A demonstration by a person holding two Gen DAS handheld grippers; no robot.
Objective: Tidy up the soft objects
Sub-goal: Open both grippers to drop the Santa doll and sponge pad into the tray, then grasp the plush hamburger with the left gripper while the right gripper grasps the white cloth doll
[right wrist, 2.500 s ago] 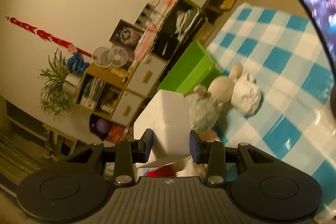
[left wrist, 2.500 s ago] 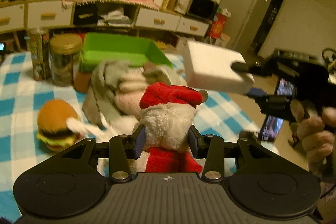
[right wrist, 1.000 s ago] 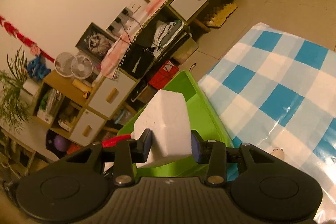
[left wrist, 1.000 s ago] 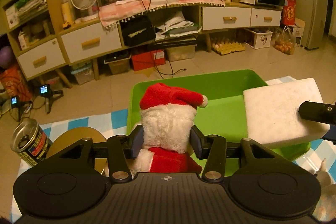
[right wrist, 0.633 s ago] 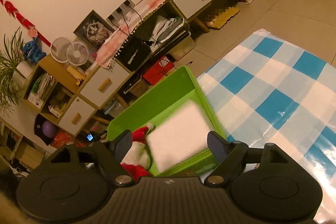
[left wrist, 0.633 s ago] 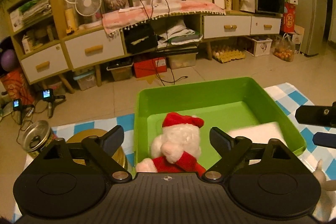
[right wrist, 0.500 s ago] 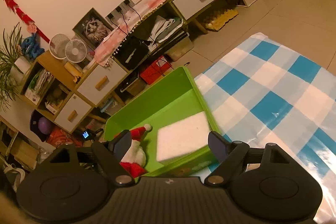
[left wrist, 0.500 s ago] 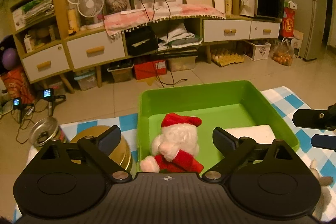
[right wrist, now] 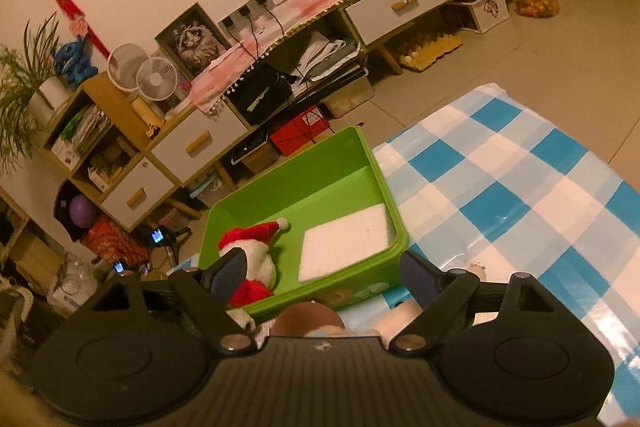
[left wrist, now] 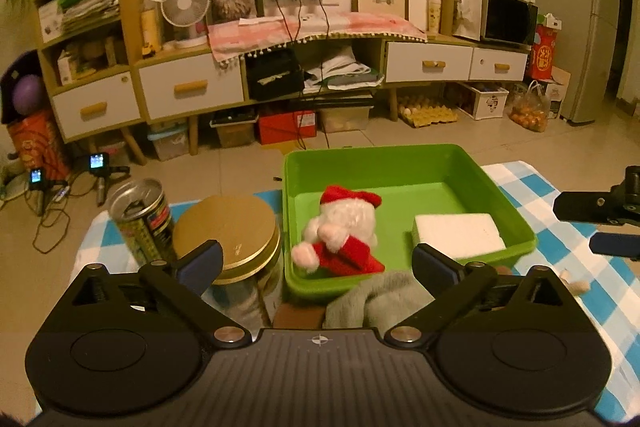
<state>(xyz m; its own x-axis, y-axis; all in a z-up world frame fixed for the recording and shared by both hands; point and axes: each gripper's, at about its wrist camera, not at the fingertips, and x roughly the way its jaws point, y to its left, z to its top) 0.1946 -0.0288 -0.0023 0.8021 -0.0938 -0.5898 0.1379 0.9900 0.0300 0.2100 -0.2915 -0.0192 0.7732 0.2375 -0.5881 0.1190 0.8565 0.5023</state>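
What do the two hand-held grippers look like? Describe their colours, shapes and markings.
The left hand-held gripper has a black, ribbed body with two round recessed discs, silver pivot screws, a small compass-like emblem at its centre and angular black fingers tipped with dark blue pads. The right hand-held gripper has the same build. No sleeve or cable shows in either view.

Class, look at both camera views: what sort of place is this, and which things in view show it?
Most likely a lived-in home room, living or dining. Signs: a sideboard with drawers and framed pictures, a microwave beside a fridge, and a table in a blue checked cloth.
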